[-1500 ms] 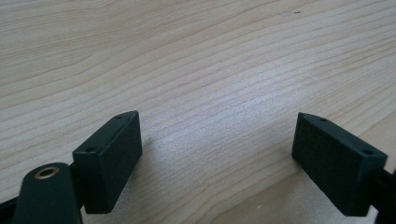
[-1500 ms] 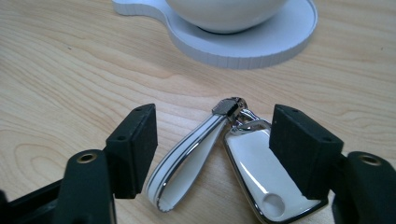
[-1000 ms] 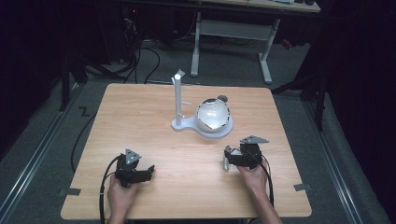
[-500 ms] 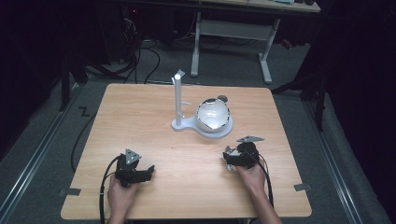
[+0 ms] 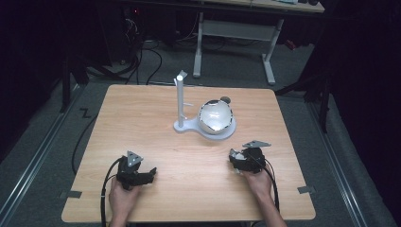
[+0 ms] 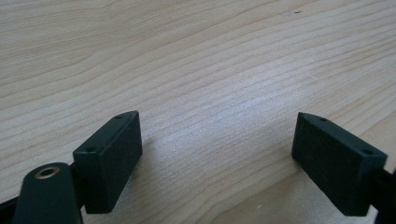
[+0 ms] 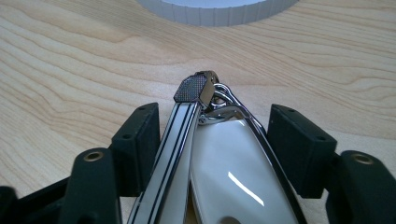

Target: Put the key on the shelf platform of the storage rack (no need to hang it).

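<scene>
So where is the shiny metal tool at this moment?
The shiny metal tool lies between the jaws of the right gripper, low over the wooden table, just short of the white stand base.

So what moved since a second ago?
The right gripper slid back toward the person, away from the white stand, with a shiny metal tool between its jaws. Whether the jaws pinch it is unclear. The left gripper stayed put, open over bare table. The stand and the silver ball on it did not move.
</scene>
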The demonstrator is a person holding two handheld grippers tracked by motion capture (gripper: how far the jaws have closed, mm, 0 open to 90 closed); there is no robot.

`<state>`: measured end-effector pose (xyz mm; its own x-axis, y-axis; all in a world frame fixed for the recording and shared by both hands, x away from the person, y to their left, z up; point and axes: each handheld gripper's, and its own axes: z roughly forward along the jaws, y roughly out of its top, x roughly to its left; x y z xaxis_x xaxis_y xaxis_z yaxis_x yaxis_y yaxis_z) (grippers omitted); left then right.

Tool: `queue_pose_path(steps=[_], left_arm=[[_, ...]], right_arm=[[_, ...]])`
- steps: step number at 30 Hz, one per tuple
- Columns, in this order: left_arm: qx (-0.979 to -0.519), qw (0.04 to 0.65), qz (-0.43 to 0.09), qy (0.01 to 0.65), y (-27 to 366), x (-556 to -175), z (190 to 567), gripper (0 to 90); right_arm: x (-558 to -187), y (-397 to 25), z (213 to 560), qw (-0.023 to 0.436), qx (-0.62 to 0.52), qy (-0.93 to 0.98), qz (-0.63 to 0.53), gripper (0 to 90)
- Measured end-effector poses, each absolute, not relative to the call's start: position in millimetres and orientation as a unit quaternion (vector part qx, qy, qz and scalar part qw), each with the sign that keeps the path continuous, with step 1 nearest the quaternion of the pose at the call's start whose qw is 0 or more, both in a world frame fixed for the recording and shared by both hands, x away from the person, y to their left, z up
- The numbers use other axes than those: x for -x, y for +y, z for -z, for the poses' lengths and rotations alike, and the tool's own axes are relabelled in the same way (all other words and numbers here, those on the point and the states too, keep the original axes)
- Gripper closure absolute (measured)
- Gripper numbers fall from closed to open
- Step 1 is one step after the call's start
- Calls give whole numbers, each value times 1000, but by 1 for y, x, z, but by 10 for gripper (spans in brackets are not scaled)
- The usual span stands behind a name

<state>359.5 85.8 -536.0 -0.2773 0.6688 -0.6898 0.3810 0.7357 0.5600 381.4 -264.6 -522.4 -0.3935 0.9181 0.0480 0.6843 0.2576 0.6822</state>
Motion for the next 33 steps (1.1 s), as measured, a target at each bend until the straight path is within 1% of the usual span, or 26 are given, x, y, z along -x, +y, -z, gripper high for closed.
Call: queue_pose_path(steps=[1,3,4,6,12,14,20,21,22,23,25,28,30,33], left_arm=[[-334,500,-144,786,86,-359,536,164],[-333,500,-144,786,86,-359,536,164],[-333,500,-144,786,86,-359,536,164],[-335,500,-144,785,86,-359,536,164],[-337,501,-146,784,86,-360,536,164],[-337,501,-146,784,86,-360,536,164],[-334,500,-143,786,86,-359,536,164],[-333,500,-143,786,86,-360,536,164],[-336,501,-145,784,86,-360,536,164],[-334,500,-143,786,86,-359,536,163],[-334,500,-144,786,86,-359,536,163],[-334,500,-143,786,86,-359,536,163],[-335,500,-143,786,86,-359,536,163],[-337,501,-145,784,86,-359,536,163]], right_arm=[[-381,-265,522,183,-519,771,-319,386],[-379,-264,521,186,-513,778,-313,440],[-379,-264,521,186,-513,778,-313,440],[-378,-266,521,191,-505,781,-312,470],[-378,-268,520,185,-500,786,-312,488],[-377,-267,519,193,-488,794,-306,514],[-376,-273,517,184,-490,790,-318,552],[-375,-274,516,185,-489,789,-321,583],[-375,-274,516,185,-489,789,-321,583],[-371,-278,512,184,-491,778,-347,732],[-372,-281,512,182,-492,777,-346,733],[-373,-285,514,166,-502,769,-359,735],[-371,-282,512,179,-491,775,-355,747],[-370,-281,511,186,-484,778,-355,756]])
